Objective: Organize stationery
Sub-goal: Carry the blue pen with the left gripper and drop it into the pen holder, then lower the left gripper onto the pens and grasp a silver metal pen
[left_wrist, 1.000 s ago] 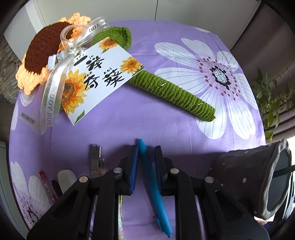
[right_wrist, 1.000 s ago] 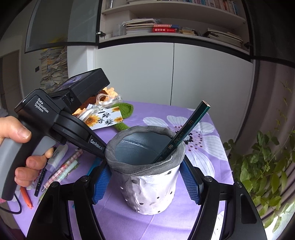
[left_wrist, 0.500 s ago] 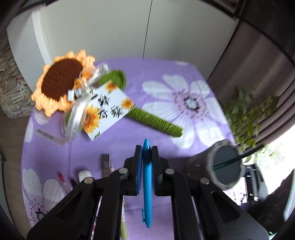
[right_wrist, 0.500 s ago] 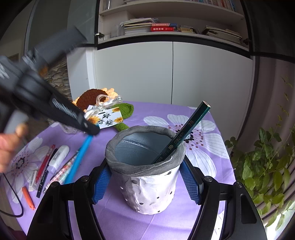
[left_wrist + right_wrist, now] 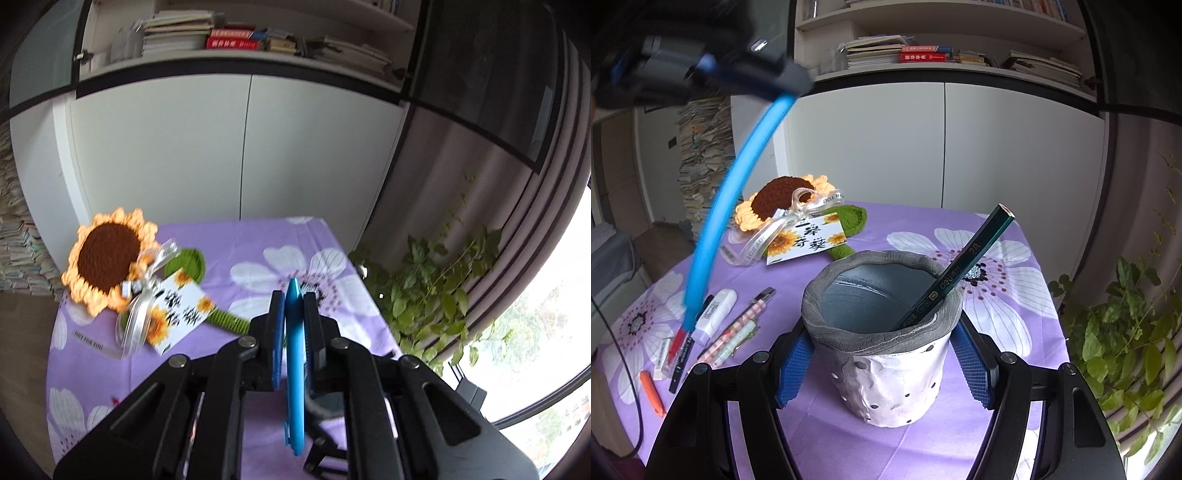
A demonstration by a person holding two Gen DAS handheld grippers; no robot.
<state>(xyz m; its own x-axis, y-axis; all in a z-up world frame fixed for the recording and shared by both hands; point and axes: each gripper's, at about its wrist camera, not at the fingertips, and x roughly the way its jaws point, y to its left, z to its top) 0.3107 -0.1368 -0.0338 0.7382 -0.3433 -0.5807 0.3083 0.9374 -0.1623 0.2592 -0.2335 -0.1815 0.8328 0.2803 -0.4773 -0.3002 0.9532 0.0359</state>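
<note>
My left gripper (image 5: 294, 306) is shut on a blue pen (image 5: 295, 362) and holds it high above the table; in the right wrist view the pen (image 5: 716, 221) hangs down from that gripper at the upper left. My right gripper (image 5: 882, 354) is shut on the grey-rimmed white pen holder (image 5: 886, 369), which stands on the purple flowered tablecloth (image 5: 997, 280). A dark green pencil (image 5: 960, 269) leans inside the holder. Several pens and a correction tape (image 5: 714, 314) lie on the cloth to the holder's left.
A crocheted sunflower (image 5: 107, 258) with a ribbon and card (image 5: 807, 240) lies at the table's far left. An orange marker (image 5: 652, 393) lies near the left edge. White cabinets stand behind the table, a leafy plant (image 5: 1126, 332) to the right.
My left gripper closed on the blue pen, lifted it off the table and tilted up, so its view now shows the cabinets. The right gripper and holder have not moved.
</note>
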